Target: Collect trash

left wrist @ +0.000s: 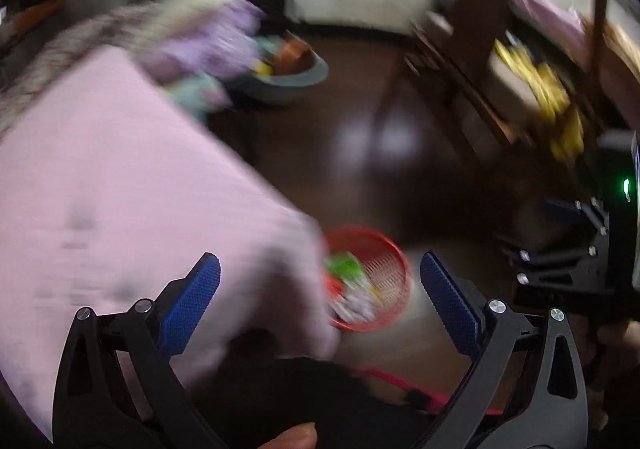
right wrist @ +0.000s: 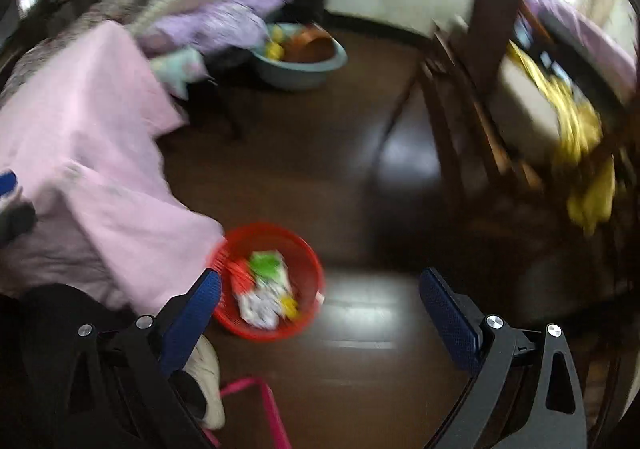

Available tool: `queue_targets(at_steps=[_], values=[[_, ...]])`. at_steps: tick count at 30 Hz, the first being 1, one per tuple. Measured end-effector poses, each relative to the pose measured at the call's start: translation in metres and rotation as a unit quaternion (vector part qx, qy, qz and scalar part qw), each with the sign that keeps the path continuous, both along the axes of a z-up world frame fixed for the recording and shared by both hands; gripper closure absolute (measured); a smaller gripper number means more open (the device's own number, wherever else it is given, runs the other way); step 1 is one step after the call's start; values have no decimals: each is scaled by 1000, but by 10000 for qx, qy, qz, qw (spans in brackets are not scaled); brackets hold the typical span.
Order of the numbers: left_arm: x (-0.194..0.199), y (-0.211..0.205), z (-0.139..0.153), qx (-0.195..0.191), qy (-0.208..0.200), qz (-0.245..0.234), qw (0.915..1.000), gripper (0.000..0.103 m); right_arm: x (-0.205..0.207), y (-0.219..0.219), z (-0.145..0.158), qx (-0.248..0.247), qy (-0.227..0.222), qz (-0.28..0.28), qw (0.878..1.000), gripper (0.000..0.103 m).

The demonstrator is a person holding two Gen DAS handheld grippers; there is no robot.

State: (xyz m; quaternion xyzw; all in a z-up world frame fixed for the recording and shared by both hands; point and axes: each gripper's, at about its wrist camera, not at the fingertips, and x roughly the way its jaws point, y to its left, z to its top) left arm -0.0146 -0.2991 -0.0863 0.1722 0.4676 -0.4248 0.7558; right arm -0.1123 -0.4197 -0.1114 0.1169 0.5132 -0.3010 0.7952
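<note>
A red mesh basket [right wrist: 308,269] stands on the dark wood floor beside a pink-covered bed; it also shows in the left wrist view [left wrist: 394,273]. Inside lie wrappers: a green one [right wrist: 266,265] and white and yellow ones [right wrist: 264,307]. My right gripper [right wrist: 320,299] is open and empty, held above the floor just right of the basket. My left gripper [left wrist: 320,287] is open and empty, above the bed's corner and the basket. The right gripper's body [left wrist: 576,249] shows at the left view's right edge. Both views are motion-blurred.
The pink bed cover [right wrist: 92,153] fills the left. A blue basin [right wrist: 300,67] with toys sits at the back on the floor. A dark wooden chair [right wrist: 480,97] with yellow cloth [right wrist: 580,153] stands on the right. A pink frame [right wrist: 268,405] and a white shoe [right wrist: 208,381] lie near.
</note>
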Motion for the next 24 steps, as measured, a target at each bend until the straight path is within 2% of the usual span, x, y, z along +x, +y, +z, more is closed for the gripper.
queue_targets(at_steps=[1,3,5,7,16,24], values=[[-7,-15,-14,126,166,-101,9997,7,-8,-6,-8,59,71,-80,9999,6],[-16,-36,-36,377,203,-107,9990,7,-19,-16,-19,133,122,-185,9997,6],[-21,-51,-52,604,204,-142,9979,7,-31,-24,-30,236,153,-279,9992,6],[-21,-60,-64,725,382,-186,9965,7,-40,-36,-46,315,186,-302,9989,6],[-29,-64,-74,833,151,-218,9962,7,-38,-57,-80,682,184,-312,9970,6],[-34,-68,-74,1000,-5,-355,9944,7,-34,-58,-90,834,209,-321,9958,6]])
